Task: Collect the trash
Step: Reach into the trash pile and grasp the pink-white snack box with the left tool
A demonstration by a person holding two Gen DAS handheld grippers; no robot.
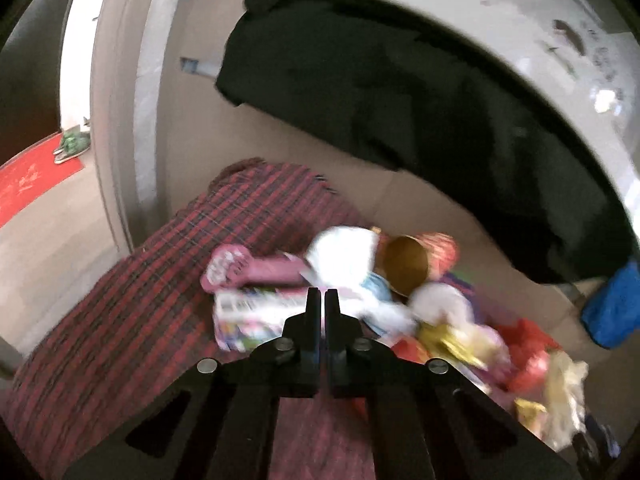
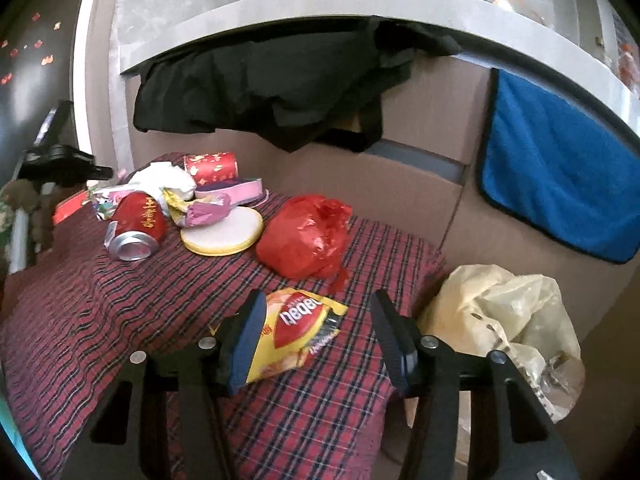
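Right wrist view: right claw [image 2: 318, 330] gapes wide over the yellow-and-red crinkly snack wrapper [image 2: 298, 330] lying flat on the red plaid-covered counter [image 2: 120, 300], pads not yet pressing it. Left claw [image 1: 321, 300] is pinched fully shut on nothing, near the pile with the red drink can [image 2: 138, 222]. Risk imo: thin wrapper slides away, or the pads snag cloth instead. Pale yellow plastic bag [image 2: 508, 312] sits just right.

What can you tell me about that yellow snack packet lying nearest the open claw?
The yellow snack packet looks like glossy, crinkled plastic film, with a red shield-shaped logo bearing white letters that read upside down from here. It lies flat and wrinkled on the red plaid cloth. The right gripper is open around it; one finger hides its near corner, and contact is unclear.
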